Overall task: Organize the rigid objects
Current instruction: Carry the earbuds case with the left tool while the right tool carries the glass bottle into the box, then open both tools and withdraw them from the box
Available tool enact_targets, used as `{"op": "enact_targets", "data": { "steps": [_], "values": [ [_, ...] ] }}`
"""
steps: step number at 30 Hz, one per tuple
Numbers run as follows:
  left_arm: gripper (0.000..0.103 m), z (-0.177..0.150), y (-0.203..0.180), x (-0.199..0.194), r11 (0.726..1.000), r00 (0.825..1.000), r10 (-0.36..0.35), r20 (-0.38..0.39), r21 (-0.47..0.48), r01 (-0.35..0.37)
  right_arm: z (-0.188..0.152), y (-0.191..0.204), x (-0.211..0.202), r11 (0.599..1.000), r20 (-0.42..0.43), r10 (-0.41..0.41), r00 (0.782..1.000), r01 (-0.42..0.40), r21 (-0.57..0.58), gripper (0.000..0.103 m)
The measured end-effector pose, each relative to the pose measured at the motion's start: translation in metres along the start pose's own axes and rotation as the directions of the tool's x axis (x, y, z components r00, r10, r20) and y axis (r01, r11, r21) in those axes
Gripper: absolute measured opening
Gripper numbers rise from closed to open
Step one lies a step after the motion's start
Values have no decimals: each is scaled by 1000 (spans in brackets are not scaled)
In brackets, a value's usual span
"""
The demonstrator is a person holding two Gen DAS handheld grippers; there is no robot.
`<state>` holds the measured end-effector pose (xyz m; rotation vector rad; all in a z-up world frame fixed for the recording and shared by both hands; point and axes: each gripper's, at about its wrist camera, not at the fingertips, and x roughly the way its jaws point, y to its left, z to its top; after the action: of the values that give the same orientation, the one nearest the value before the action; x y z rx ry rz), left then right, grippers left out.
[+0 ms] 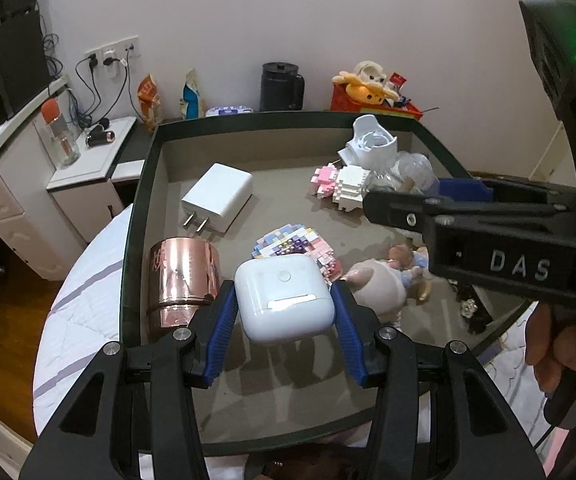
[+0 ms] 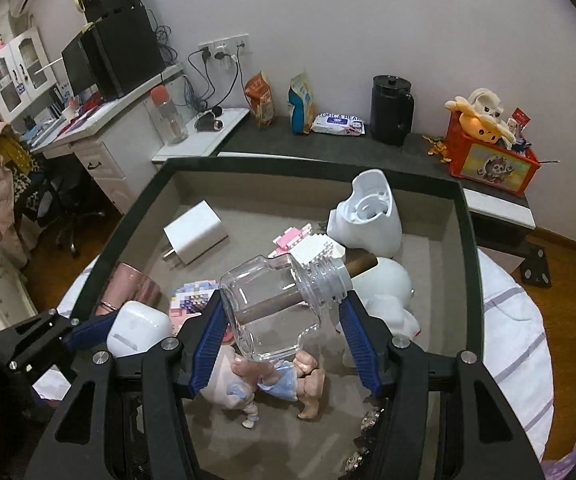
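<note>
- The left gripper (image 1: 283, 312) was closed on a white earbud case (image 1: 285, 300), both blue pads pressed to its sides, and the case appeared to be held slightly above the tray floor near the front left corner.
- The right gripper (image 2: 283, 328) was clamped on a clear plastic bottle (image 2: 279, 308), which was held on its side with its threaded neck toward the right pad and carried above a small doll (image 2: 263, 384).
- The carrying step was judged to be in hand for both objects; a set-down spot was still needed for each.
- Just beside the case, a copper cup (image 1: 179, 280) stood at the tray's left edge and a pastel block model (image 1: 296, 246) lay behind it, so little room was left there.
- A white charger (image 1: 217, 196) lay toward the back left corner, with bare floor around it.
- The back right corner was crowded by a white plastic holder (image 2: 368, 216) and a pink-and-white block figure (image 2: 304, 244).
- The raised rim of the tray (image 2: 312, 168) would have to be cleared if anything were taken out.
- The two grippers were close together, and contact between them was judged a risk.
</note>
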<state>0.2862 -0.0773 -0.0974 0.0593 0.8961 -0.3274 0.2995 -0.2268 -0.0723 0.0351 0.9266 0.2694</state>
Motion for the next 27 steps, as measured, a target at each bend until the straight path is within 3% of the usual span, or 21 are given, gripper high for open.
{"op": "enact_targets", "data": {
  "steps": [4,7,11,27],
  "values": [
    [55,1,1,1,1000,1000,3,1,-5,-3,-3,-2,4,1000,-7,-13,1000,13,1,63],
    [74,1,-4,-1,1000,1000,-16,6,3,16,-3,-2,2,1000,2,-8,1000,8,8,83],
    [103,2,-11,-10,1000,999,26,36,14,-27,-4,1,-5,1000,12,-15,1000,15,0,83],
    [103,-8,-13,-76,998,994,60,94,-28,-58,-19,19,-61,1000,77,-20,997,19,17,89]
  ]
}}
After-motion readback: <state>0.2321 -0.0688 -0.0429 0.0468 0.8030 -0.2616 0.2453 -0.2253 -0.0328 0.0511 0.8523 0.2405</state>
